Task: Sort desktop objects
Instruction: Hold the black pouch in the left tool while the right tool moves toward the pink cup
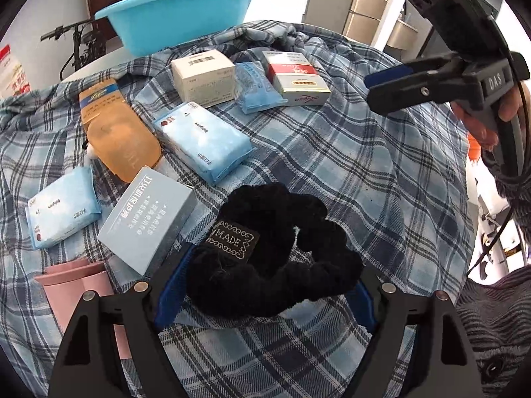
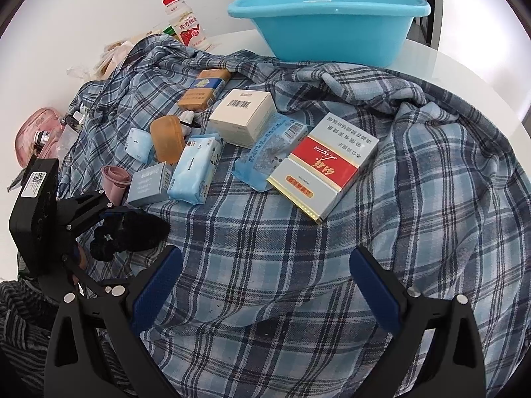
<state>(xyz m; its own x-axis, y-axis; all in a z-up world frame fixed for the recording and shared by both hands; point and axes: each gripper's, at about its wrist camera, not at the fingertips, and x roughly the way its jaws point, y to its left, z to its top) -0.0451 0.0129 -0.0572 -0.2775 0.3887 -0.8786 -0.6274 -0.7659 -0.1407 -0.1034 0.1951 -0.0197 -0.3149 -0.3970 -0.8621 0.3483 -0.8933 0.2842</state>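
Plaid cloth (image 2: 431,199) is spread across the frame; a black scrunchie (image 1: 265,248) is held between the left gripper (image 1: 265,295) pads, while the right gripper (image 2: 265,285) is seen wide open, empty.

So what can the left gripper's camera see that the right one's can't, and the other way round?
Only the left view shows the "MADE" label on the black scrunchie sitting between the left gripper fingers, and the hand holding the right gripper.

Only the right view shows the red-capped drink bottle, the pink pouch off the cloth, and the right gripper open over bare plaid cloth.

Both show the blue basin, the cream barcode box, the red-and-white box and the tissue packs.
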